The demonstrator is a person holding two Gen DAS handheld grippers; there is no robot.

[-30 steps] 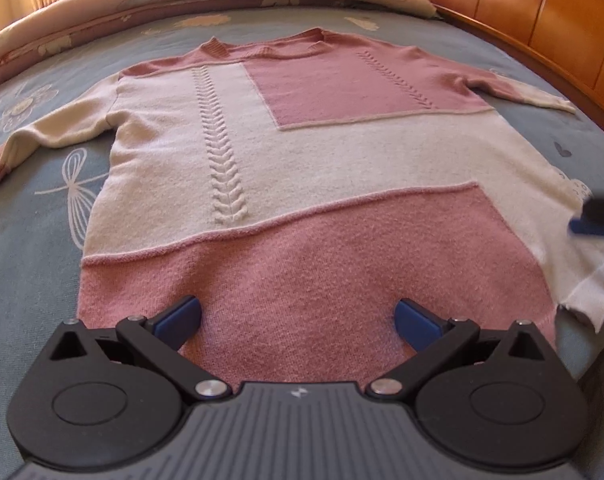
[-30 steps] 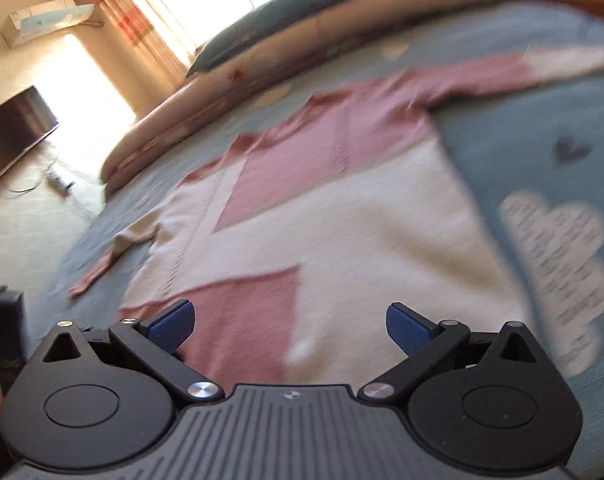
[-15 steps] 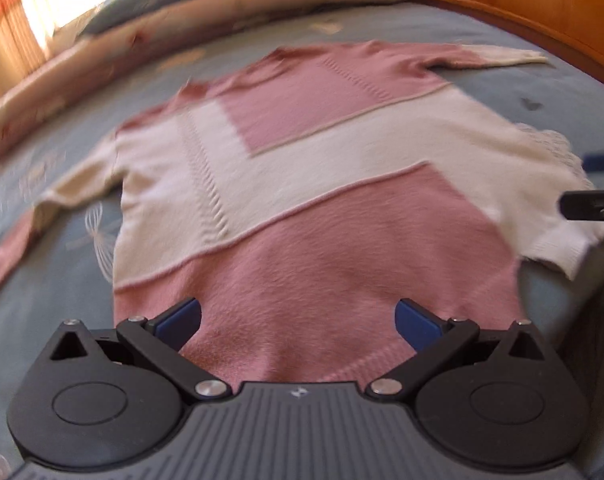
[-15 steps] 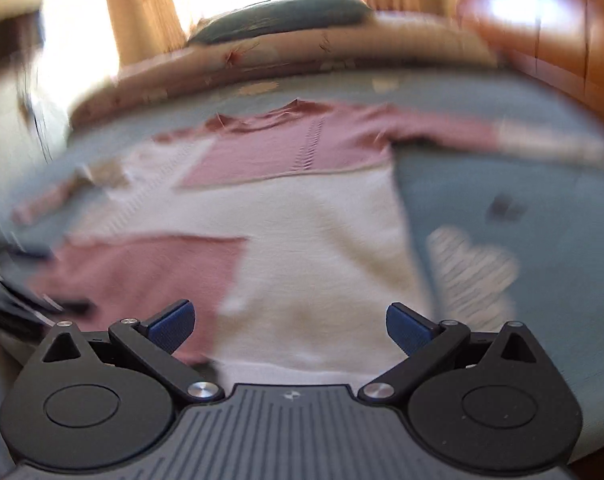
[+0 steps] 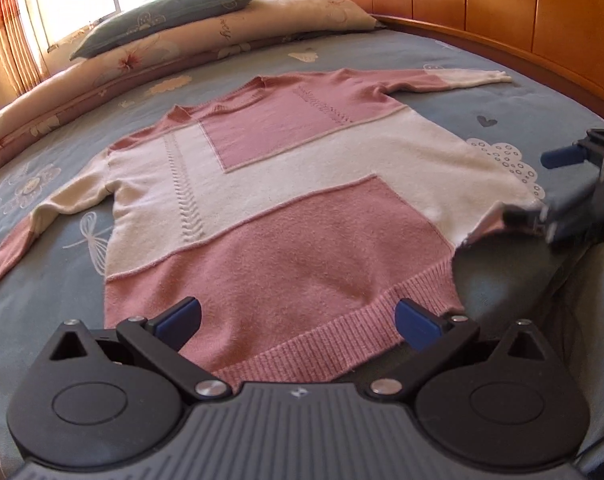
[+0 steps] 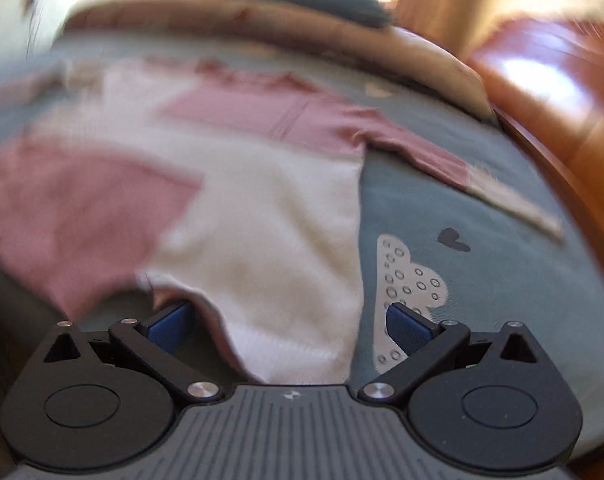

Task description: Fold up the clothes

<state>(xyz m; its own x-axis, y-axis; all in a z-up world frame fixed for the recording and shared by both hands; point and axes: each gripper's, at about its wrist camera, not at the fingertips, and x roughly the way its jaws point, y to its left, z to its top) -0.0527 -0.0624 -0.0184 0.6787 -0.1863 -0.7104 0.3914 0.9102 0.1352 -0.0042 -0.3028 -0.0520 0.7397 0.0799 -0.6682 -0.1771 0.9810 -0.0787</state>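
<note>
Sweater (image 5: 286, 216) soft, floppy; grab ribbed hem corners. Left gripper (image 5: 298, 322) wide, empty. Right gripper (image 6: 288, 326) wide around cream hem corner.

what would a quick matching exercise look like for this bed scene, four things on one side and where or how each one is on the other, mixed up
Things:
1. sweater
2. teal pillow
3. left gripper
4. wooden headboard

Place or state:
A. runs along the right edge of the bed
B. lies flat on the blue bedspread, sleeves spread out
C. open over the ribbed pink hem
D. rests on the floral bolster near the window

Pairs: 1-B, 2-D, 3-C, 4-A
</note>
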